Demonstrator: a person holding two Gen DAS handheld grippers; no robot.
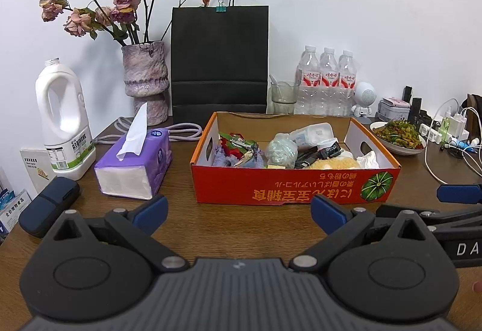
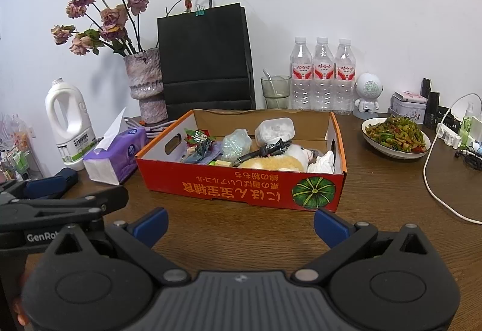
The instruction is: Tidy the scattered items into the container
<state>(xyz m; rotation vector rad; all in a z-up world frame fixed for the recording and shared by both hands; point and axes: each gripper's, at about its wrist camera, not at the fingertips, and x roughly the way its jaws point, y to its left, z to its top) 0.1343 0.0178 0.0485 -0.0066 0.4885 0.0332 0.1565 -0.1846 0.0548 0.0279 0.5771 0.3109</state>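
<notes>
Hovering near the red cardboard box (image 1: 296,185) of gathered clutter, your left gripper (image 1: 239,212) and right gripper (image 2: 241,225) both stand wide apart, holding nothing.

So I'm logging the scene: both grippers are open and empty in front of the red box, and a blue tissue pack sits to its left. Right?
Nearly. The tissue pack is purple, not blue, as the left wrist view shows. The rest holds: left gripper and right gripper are open and empty before the red box.

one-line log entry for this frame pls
left gripper: open, empty | right gripper: open, empty | red box: holds small items | tissue pack: on table, left of box
</notes>
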